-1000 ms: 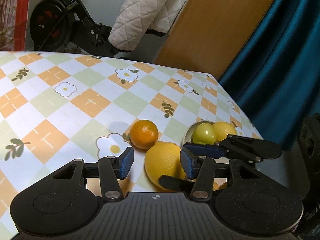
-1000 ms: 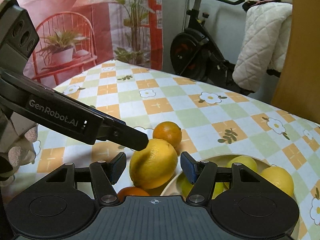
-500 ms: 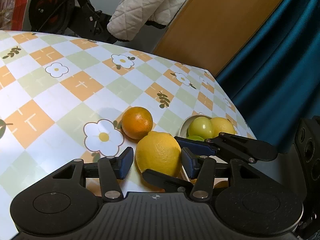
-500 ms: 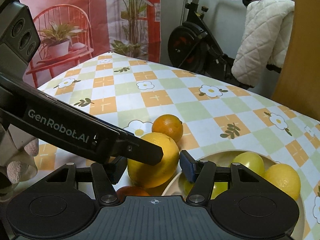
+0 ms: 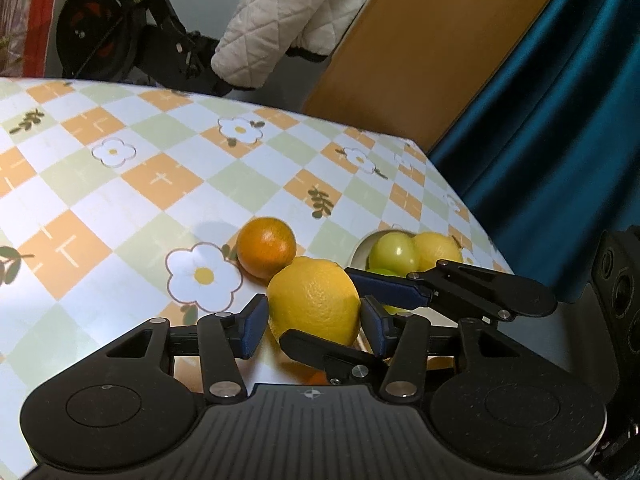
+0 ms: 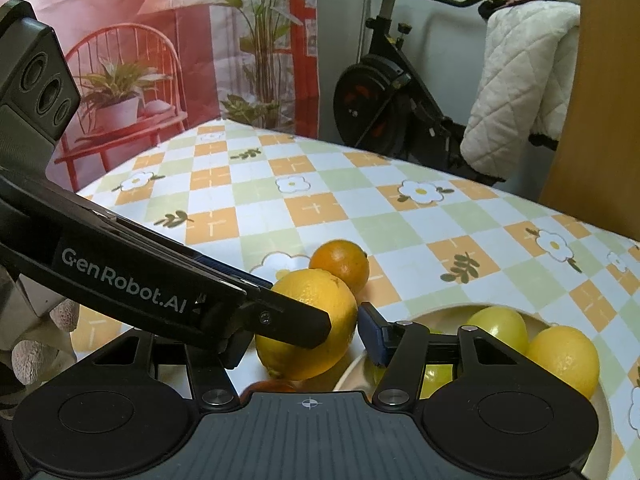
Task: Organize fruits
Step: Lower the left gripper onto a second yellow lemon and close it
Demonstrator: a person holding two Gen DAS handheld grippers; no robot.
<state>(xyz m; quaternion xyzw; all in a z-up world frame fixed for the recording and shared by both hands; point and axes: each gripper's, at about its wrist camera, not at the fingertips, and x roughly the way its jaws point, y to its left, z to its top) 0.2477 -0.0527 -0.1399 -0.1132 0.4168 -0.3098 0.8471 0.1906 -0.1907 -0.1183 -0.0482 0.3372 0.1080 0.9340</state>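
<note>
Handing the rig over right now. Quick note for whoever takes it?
Left claw: straddles the lemon; pads look just clear of it.
Right claw: around the same lemon from the other side; one pad is hidden, so grip unclear.
Things: lemon and orange side by side on the table, next to the bowl.
Done: bowl holds a green fruit and a yellow fruit.
Left: lemon and orange, presumably bound for the bowl. Probably let one claw take the lemon.
</note>
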